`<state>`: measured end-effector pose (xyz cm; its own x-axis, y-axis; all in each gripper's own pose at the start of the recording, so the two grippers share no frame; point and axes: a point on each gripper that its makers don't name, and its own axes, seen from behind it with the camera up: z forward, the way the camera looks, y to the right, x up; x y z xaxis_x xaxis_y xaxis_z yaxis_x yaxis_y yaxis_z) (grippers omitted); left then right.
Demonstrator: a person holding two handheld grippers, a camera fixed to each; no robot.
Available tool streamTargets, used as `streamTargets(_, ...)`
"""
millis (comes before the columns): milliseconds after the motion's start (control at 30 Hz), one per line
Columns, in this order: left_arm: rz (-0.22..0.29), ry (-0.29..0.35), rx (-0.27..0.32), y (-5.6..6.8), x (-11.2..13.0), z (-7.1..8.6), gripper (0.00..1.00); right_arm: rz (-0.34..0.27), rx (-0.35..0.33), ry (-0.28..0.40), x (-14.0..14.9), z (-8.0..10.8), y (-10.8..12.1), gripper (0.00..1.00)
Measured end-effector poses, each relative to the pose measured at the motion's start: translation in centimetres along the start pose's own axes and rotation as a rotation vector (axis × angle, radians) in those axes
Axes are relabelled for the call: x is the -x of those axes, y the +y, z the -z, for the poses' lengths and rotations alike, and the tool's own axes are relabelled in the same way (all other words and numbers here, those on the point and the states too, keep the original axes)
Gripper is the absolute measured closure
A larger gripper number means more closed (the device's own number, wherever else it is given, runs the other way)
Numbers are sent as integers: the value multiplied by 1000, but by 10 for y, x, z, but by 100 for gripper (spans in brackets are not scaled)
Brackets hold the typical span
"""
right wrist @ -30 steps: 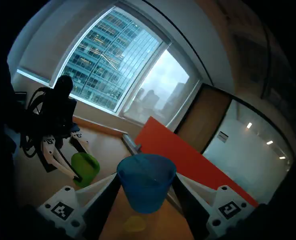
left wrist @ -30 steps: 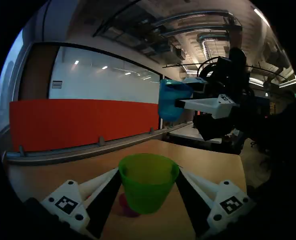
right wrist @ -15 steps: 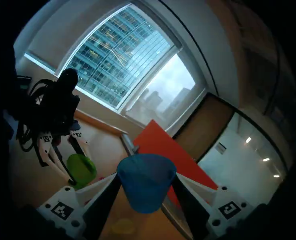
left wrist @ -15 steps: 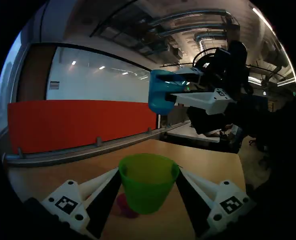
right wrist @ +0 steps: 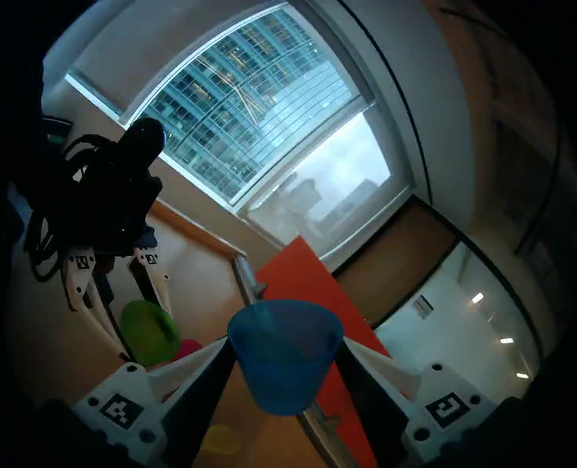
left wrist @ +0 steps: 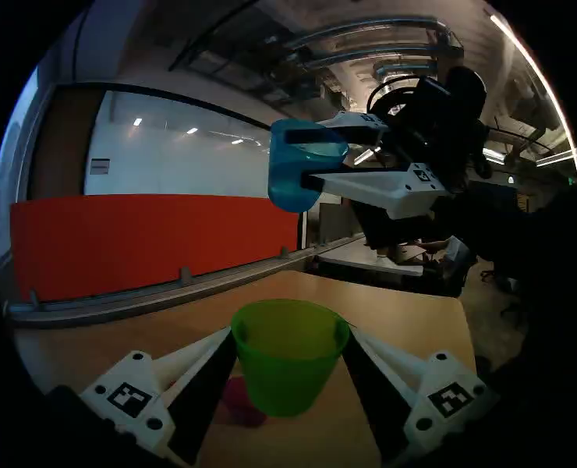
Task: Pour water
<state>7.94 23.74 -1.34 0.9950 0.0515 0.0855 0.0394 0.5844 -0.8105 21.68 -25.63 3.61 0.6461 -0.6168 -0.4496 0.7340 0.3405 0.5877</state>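
Note:
My left gripper (left wrist: 288, 360) is shut on a green cup (left wrist: 290, 355), held upright above the wooden table (left wrist: 382, 312). In the left gripper view the right gripper (left wrist: 308, 160) hangs higher up and beyond, shut on a blue cup (left wrist: 296, 173) that is tilted with its rim toward the right. In the right gripper view the blue cup (right wrist: 285, 355) sits between my right gripper's (right wrist: 285, 366) fingers. There the left gripper (right wrist: 125, 300) holds the green cup (right wrist: 151, 332) lower down at the left.
A pink cup (left wrist: 238, 399) lies on the table under the green one, also seen as a pink cup (right wrist: 187, 347) beside it. A yellow cup (right wrist: 221, 439) sits on the table below the blue cup. An orange wall panel (left wrist: 148, 238) and a rail run along the table's far edge.
The right gripper has carried the blue cup leftward and higher in the left gripper view, closer over the green cup, and tilted it more. The left gripper and green cup have stayed still.

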Motion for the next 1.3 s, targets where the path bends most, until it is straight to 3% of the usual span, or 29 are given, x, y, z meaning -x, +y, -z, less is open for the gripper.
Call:
streamTargets(567,7,16,24,8,-5,-5,13,144,2,-14,-9,-10,4,11)
streamTargets(1300,9,19,45,15,-4,-7,13,243,12,-25,-13,-19,7,11)
